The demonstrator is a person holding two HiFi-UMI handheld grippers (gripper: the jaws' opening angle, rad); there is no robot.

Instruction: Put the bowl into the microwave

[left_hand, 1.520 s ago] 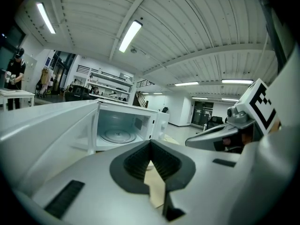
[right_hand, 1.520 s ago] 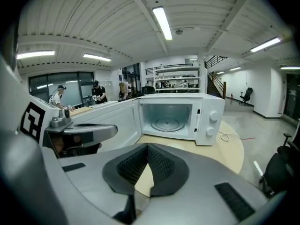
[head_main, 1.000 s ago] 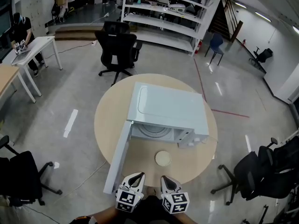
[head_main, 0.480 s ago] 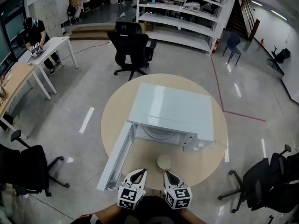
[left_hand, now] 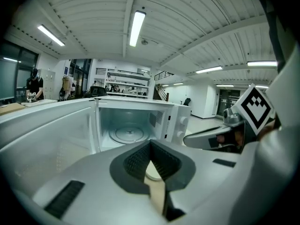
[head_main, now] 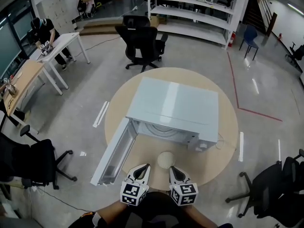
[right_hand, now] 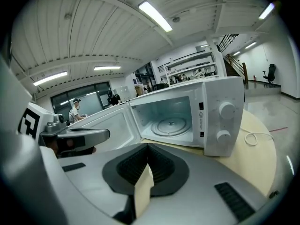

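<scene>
A white microwave sits on the round wooden table, its door swung wide open to the left. Inside, the glass turntable is bare. A shallow cream bowl rests on the table just in front of the opening. My left gripper and right gripper hover side by side at the table's near edge, just short of the bowl, both shut and holding nothing. In the left gripper view a sliver of the bowl shows below the closed left gripper. The right gripper points at the microwave.
A white cable lies on the table right of the microwave. Black office chairs stand behind the table, at the left and at the right. A person works at a desk far left.
The head view has drifted, so the table and microwave sit more centred and the open door shows more fully. Both grippers stay shut at the near edge; the bowl has not moved.
</scene>
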